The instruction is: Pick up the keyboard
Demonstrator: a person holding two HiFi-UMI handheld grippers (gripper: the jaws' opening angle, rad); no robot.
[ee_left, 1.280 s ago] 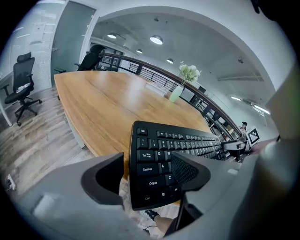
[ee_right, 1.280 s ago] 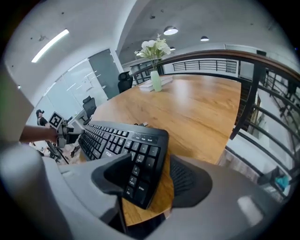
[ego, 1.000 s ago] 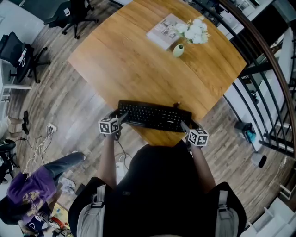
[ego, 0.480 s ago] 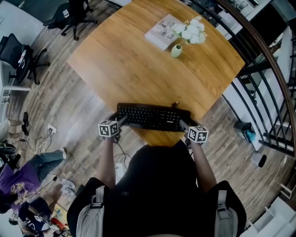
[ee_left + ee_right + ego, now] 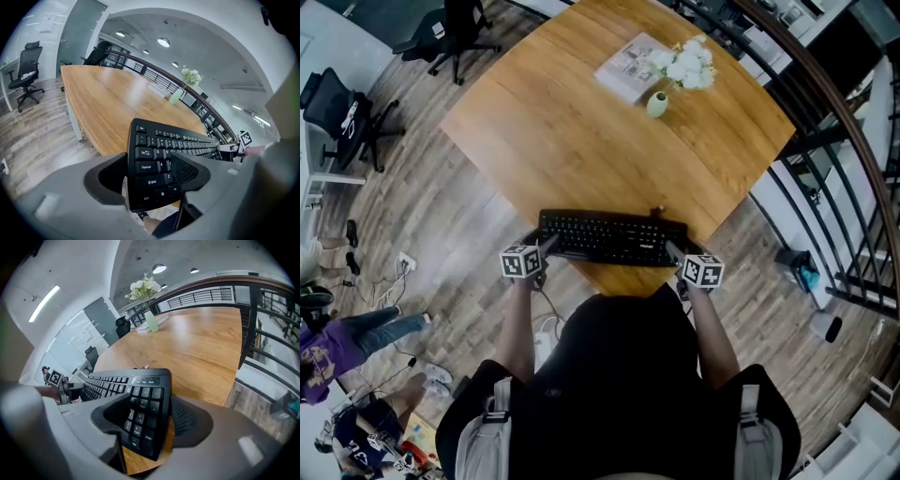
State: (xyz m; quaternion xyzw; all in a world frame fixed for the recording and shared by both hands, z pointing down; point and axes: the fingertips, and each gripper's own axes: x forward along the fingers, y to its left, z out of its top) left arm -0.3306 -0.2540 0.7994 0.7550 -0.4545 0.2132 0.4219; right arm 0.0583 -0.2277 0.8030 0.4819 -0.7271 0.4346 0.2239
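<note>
My left gripper [image 5: 547,244] has its fingers clamped on the left end of the black keyboard [image 5: 609,236]. My right gripper [image 5: 673,251] grips the right end the same way. The keyboard is at the near edge of the wooden bench [image 5: 581,122].

Left gripper [image 5: 151,174] jaws clamp the keyboard [image 5: 164,143] (its Ctrl-key end).

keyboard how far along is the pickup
Done: left tongs and right tongs are each shut on one end of the keyboard. In hand: that two-ended grip. Left: raising it clear of the table; it sits at the near edge, and no clear gap shows.
</note>
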